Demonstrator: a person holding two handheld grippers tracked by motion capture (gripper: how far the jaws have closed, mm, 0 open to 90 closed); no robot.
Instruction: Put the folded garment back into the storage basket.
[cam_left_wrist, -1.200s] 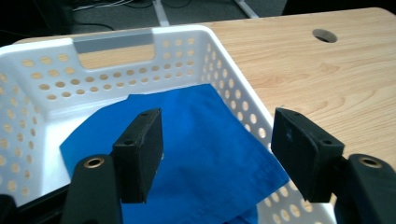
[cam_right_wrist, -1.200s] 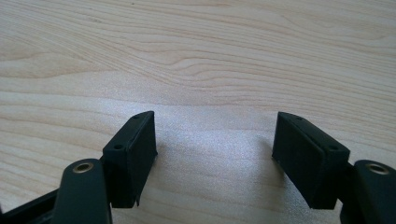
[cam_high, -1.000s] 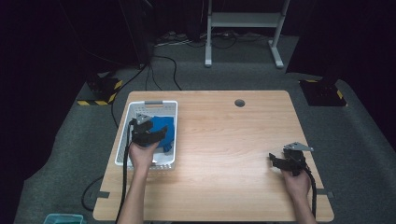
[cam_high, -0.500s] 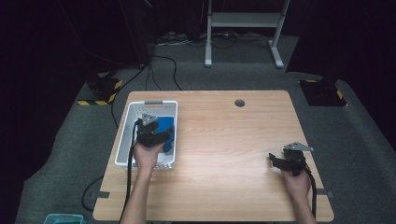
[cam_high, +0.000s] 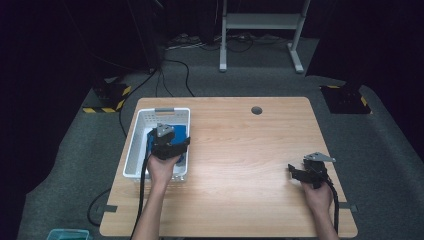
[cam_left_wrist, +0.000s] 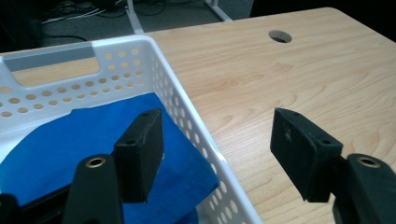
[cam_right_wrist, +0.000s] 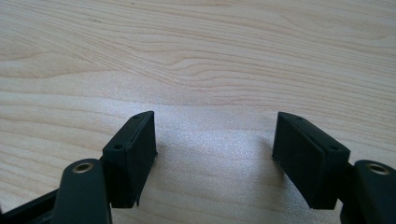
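Observation:
A white perforated basket (cam_high: 134, 145) stands on the left part of the wooden table (cam_high: 240, 150). A flat blue cloth-like piece (cam_high: 180, 131) lies inside it. My left gripper (cam_high: 169, 142) hovers over the basket's right side, open. In the left gripper view, the left gripper (cam_left_wrist: 215, 126) straddles the basket's right wall (cam_left_wrist: 196, 121): one jaw is above the blue piece (cam_left_wrist: 70, 140), the other above bare wood. Nothing is between the pads. My right gripper (cam_high: 300, 174) rests low near the table's right front, open. In the right gripper view, the right gripper (cam_right_wrist: 215, 126) shows plain table (cam_right_wrist: 187, 56) between its jaws.
A round cable hole (cam_high: 256, 110) sits near the table's far edge. Beyond the table, a grey metal stand (cam_high: 260, 22) and cables lie on the carpet. A teal box (cam_high: 67, 234) is on the floor at the front left.
My left gripper has shifted a little to the right over the basket, and its hand has turned slightly. The right gripper has stayed still.

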